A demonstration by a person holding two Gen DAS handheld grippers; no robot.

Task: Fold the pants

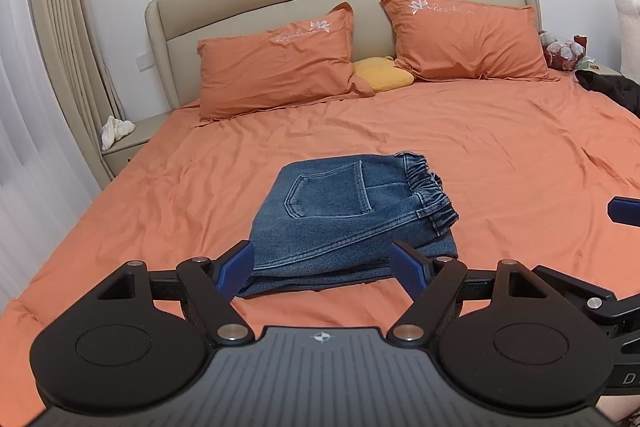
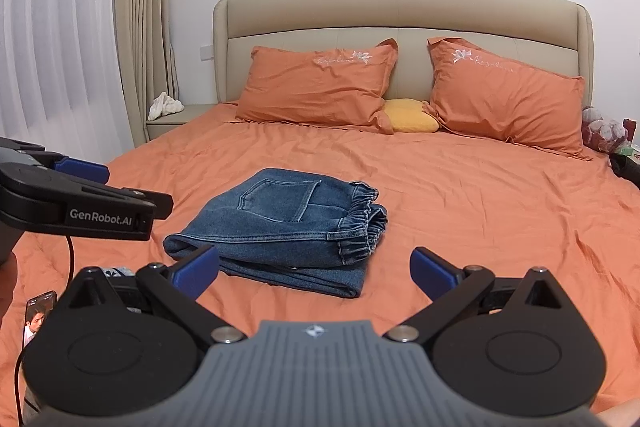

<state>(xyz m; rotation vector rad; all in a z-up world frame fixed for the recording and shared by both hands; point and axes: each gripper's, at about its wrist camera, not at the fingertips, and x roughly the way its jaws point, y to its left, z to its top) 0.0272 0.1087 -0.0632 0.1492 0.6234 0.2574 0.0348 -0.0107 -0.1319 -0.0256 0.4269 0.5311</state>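
Counting w/ the headboard (image 2: pixel 400 7) as ref: 1 pair of pants (image 2: pixel 280 227) is lying folded well in front of it, mid-bed. 2 orange pillows (image 2: pixel 320 87) (image 2: pixel 504 99) are leaning against it, w/ 1 yellow cushion (image 2: pixel 410 115) sitting between them. 1 orange sheet (image 2: pixel 500 207) is covering the bed below it. 1 white crumpled cloth (image 2: pixel 164 105) is resting on 1 side ledge (image 2: pixel 176 117) left of it. 2 grippers are showing: left gripper (image 1: pixel 324 267) and right gripper (image 2: pixel 316 271), both w/ blue fingers spread wide, holding nothing. 1 phone (image 2: pixel 38 315) is lying far from it, at the near-left bed edge. 1 white plush (image 1: pixel 628 11) is standing to its right.
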